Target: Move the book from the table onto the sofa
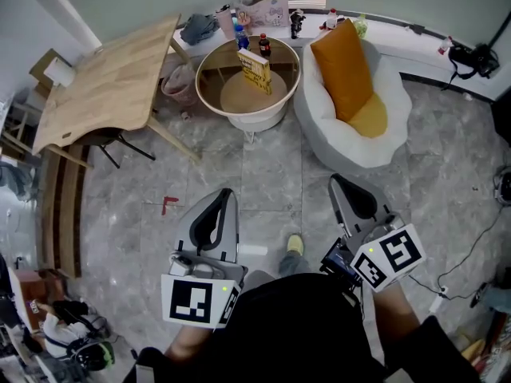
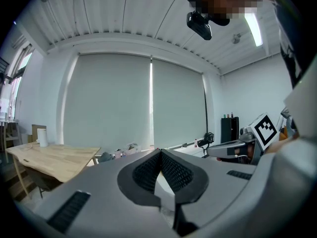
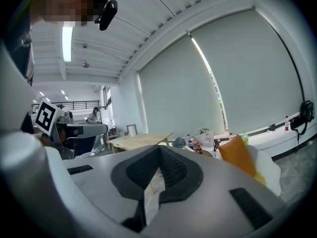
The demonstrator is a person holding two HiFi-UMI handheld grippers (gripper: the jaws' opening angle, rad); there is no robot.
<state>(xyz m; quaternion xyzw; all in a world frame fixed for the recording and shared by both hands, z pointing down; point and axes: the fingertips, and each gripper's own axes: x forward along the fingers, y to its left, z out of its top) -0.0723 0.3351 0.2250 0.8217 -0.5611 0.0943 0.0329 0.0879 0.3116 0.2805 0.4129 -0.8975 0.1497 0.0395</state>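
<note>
In the head view the yellow book (image 1: 255,71) stands upright on the round glass-topped table (image 1: 209,58), beside two small bottles (image 1: 264,46). Right of the table is the white sofa (image 1: 331,138) with an orange cushion (image 1: 345,66) leaning on it. My left gripper (image 1: 226,192) and right gripper (image 1: 335,181) are held low over the floor, well short of the table, side by side. Both are shut with nothing between the jaws. The left gripper view shows its tips (image 2: 159,151) meeting. In the right gripper view the right gripper (image 3: 159,148) points toward the cushion (image 3: 237,153).
A long wooden table (image 1: 104,86) stands at the left with a chair (image 1: 104,138) under it. Bags and clutter (image 1: 263,8) lie behind the round table. Cables (image 1: 471,250) trail on the grey tiled floor at the right. A red mark (image 1: 168,204) is on the floor.
</note>
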